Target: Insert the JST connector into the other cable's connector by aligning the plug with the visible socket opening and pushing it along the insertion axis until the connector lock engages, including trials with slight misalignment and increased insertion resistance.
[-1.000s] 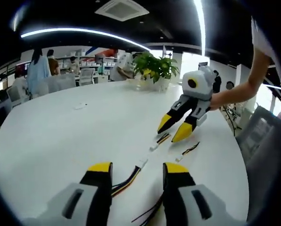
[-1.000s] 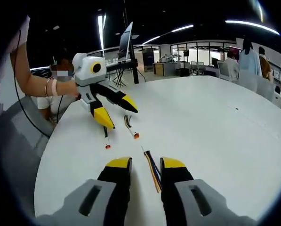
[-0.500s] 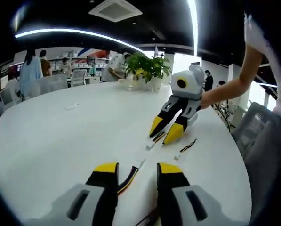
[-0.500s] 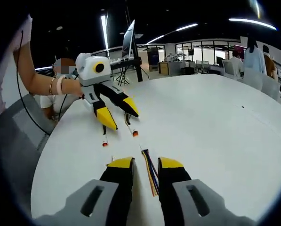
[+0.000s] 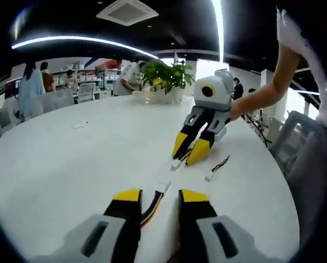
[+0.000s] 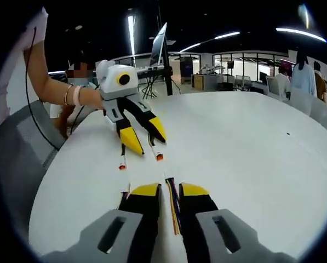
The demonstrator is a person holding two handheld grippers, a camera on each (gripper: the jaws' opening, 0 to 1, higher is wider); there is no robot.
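Both claws have narrowed over the last second. In the left gripper view the left claw has drawn in around a cable whose white plug lies just ahead on the counter; whether it is gripped cannot be told. The right claw is nearly shut around the other cable's end. In the right gripper view its jaws straddle that cable. Both pickups look under way; mating has not begun.
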